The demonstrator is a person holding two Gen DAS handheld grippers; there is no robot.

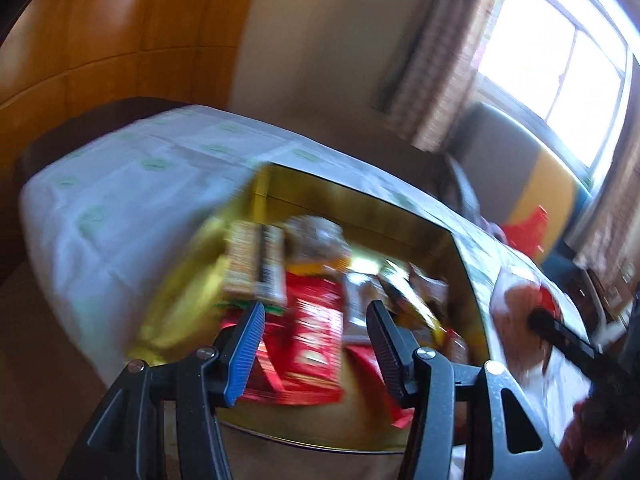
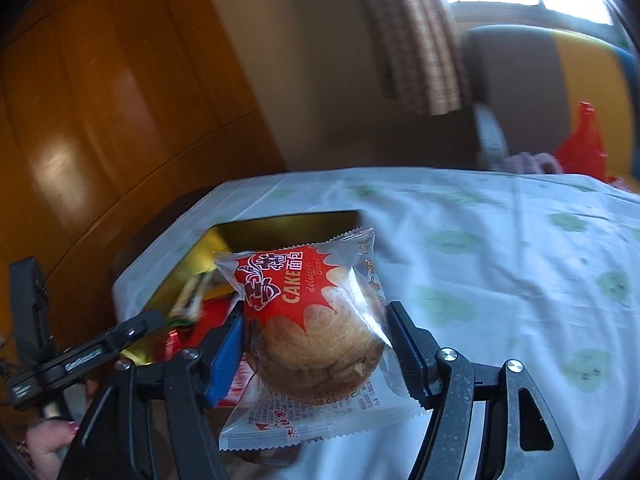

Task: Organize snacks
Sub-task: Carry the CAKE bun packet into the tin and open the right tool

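A gold box (image 1: 404,222) sits on the table and holds several snacks: a red packet (image 1: 316,332), a striped cracker pack (image 1: 254,264) and other wrappers. My left gripper (image 1: 316,344) is open and empty, hovering over the box's near side. My right gripper (image 2: 316,344) is shut on a wrapped cake bun (image 2: 316,320) with a red "CAKE" label, held above the table right of the gold box (image 2: 280,228). The bun and the right gripper also show blurred in the left wrist view (image 1: 524,300).
A white tablecloth with green spots (image 2: 500,260) covers the table. A wooden wardrobe (image 2: 100,100) stands behind on the left. A grey and yellow chair (image 2: 540,80) and a red bag (image 2: 584,144) stand beyond the table near the window.
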